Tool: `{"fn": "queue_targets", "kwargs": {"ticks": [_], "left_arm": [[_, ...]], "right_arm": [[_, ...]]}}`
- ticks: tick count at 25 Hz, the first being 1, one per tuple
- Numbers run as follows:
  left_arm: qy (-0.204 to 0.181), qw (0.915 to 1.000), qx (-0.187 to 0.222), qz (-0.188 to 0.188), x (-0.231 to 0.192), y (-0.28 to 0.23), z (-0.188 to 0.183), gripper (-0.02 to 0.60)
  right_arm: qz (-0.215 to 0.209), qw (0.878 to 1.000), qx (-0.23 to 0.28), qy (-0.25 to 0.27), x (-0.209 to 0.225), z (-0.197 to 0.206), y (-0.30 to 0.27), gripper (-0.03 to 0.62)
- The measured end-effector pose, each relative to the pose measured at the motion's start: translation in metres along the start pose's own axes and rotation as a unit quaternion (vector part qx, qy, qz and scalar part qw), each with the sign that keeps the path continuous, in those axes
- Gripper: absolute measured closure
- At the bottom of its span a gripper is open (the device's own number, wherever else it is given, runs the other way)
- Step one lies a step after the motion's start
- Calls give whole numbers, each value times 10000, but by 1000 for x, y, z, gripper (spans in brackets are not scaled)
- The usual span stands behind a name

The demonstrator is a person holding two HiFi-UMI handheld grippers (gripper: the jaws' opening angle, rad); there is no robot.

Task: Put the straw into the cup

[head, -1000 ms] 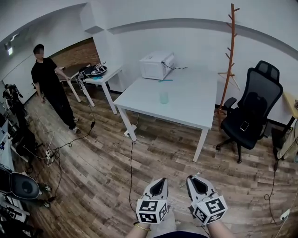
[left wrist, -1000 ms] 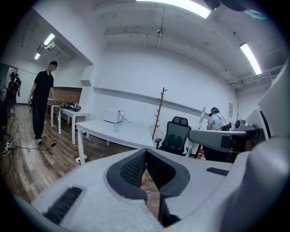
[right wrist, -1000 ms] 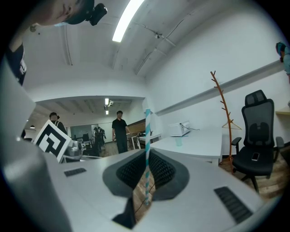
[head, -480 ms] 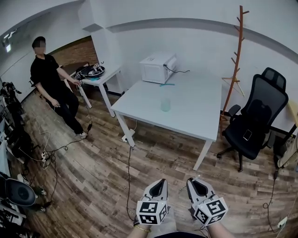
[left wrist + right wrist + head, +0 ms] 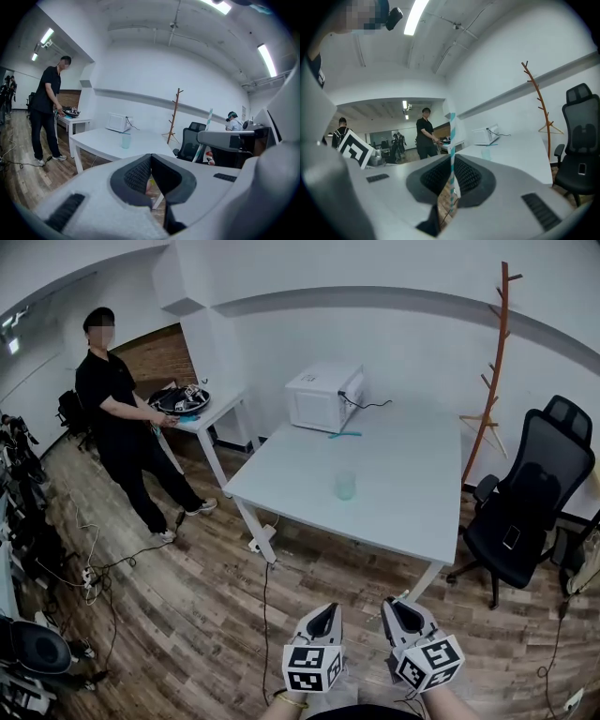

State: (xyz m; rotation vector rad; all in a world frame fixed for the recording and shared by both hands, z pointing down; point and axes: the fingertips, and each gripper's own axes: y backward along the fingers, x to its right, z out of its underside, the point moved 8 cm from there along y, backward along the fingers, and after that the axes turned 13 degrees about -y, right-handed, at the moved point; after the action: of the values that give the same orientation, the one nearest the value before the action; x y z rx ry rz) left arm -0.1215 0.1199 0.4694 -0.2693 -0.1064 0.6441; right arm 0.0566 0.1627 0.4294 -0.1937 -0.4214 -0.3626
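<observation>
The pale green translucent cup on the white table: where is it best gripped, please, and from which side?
Probably the side wall at mid-height, from the white table's near edge: the pale green translucent cup stands upright and alone, its open top kept free for the teal-striped straw.

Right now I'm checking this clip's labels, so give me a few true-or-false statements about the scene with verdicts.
1. The right gripper grips a striped straw between its fingers. True.
2. The cup stands on the white table. True.
3. That straw is already in the cup. False: the right gripper holds it, away from the table.
4. The microwave sits on the floor. False: it is on the table.
5. The left gripper holds the cup. False: it is shut and empty.
</observation>
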Motion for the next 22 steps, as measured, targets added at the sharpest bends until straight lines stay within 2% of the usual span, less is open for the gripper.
{"fn": "queue_targets", "kwargs": {"ticks": [12,22], "left_arm": [[-105,9998,61,156,-80,-89,-30,563],[-6,10000,-42,-22,-114,-140,-39,563]], "right_arm": [[20,9999,137,90,26,-34,-112,554],[20,9999,152,-16,58,-54,-167,554]]}}
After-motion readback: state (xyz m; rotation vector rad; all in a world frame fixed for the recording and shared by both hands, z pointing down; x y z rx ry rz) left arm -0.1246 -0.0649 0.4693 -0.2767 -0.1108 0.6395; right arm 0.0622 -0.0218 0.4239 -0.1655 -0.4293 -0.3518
